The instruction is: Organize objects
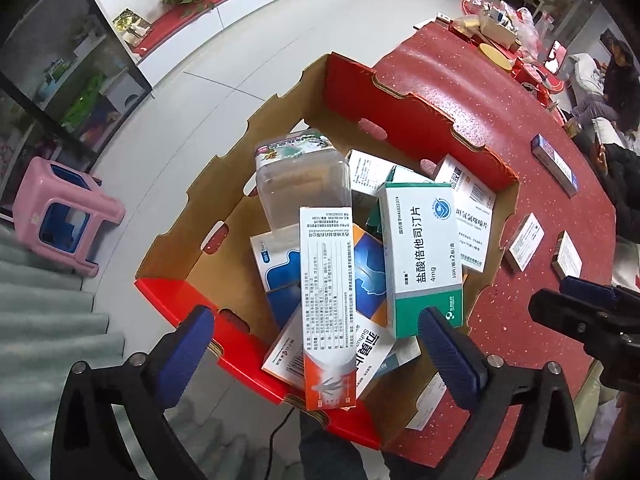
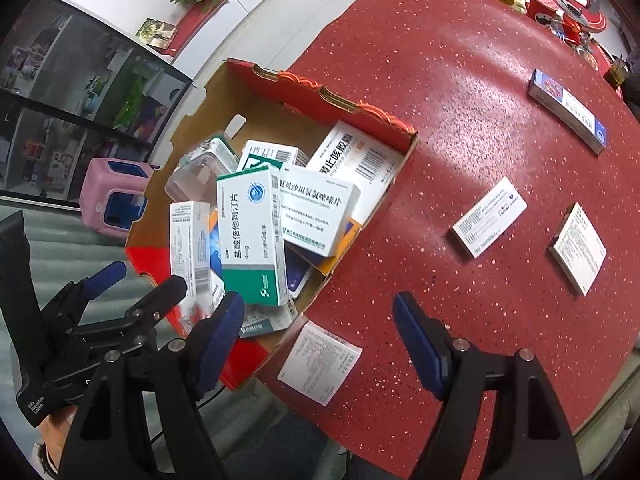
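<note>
A red-rimmed cardboard box (image 1: 412,100) sits at the red table's left edge, piled with medicine boxes. A green-and-white box (image 1: 424,256) and a tall white-and-orange box (image 1: 328,300) lie on top. My left gripper (image 1: 316,356) is open above the pile's near side, holding nothing. My right gripper (image 2: 320,344) is open and empty over the table, just above a flat white box (image 2: 320,360) beside the cardboard box (image 2: 352,112). The left gripper also shows in the right wrist view (image 2: 140,280).
Three more medicine boxes lie on the red table (image 2: 460,80): a white one (image 2: 490,216), another white one (image 2: 580,248) and a long blue-and-white one (image 2: 568,110). Clutter stands at the table's far end (image 1: 500,28). A pink stool (image 1: 60,216) stands on the floor left.
</note>
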Action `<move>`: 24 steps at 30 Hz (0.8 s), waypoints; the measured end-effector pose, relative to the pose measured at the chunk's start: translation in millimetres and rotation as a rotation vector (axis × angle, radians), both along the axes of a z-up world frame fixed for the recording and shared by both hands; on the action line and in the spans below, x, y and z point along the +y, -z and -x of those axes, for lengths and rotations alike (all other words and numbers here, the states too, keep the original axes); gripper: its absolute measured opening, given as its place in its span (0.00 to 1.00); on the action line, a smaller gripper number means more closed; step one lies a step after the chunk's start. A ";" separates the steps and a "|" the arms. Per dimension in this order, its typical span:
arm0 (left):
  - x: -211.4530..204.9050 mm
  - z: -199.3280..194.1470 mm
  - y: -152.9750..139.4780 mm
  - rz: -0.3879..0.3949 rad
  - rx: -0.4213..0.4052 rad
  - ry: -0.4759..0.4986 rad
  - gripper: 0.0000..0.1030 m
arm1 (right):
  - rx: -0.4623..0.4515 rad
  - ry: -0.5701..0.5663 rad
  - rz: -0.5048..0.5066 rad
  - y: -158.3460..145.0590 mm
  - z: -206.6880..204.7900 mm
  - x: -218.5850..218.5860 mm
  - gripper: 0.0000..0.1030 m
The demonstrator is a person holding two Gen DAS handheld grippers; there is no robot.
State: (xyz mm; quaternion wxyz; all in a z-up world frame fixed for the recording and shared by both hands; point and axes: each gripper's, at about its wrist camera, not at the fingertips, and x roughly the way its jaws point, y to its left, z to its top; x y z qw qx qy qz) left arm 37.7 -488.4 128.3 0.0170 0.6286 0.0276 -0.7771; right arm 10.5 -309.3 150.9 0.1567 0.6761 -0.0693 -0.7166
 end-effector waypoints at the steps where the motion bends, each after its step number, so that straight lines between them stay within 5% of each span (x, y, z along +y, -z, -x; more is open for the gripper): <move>1: 0.4 -0.1 -0.2 0.001 0.003 0.001 1.00 | 0.000 -0.001 0.001 -0.4 -1.0 -0.5 0.74; 11: -2.9 -3.0 -28.0 0.082 0.121 -0.032 1.00 | 0.082 -0.090 0.000 -22.1 2.8 -40.1 0.74; 16: -16.3 -0.9 -34.8 0.184 0.097 -0.127 1.00 | 0.105 -0.122 -0.014 -26.6 10.0 -59.2 0.74; 19: -28.9 -0.2 -30.4 0.146 0.038 -0.171 1.00 | 0.128 -0.134 -0.025 -31.2 12.4 -68.6 0.74; 24: -48.3 -5.9 -31.1 0.076 0.067 -0.230 1.00 | 0.177 -0.158 -0.057 -38.8 11.2 -80.3 0.75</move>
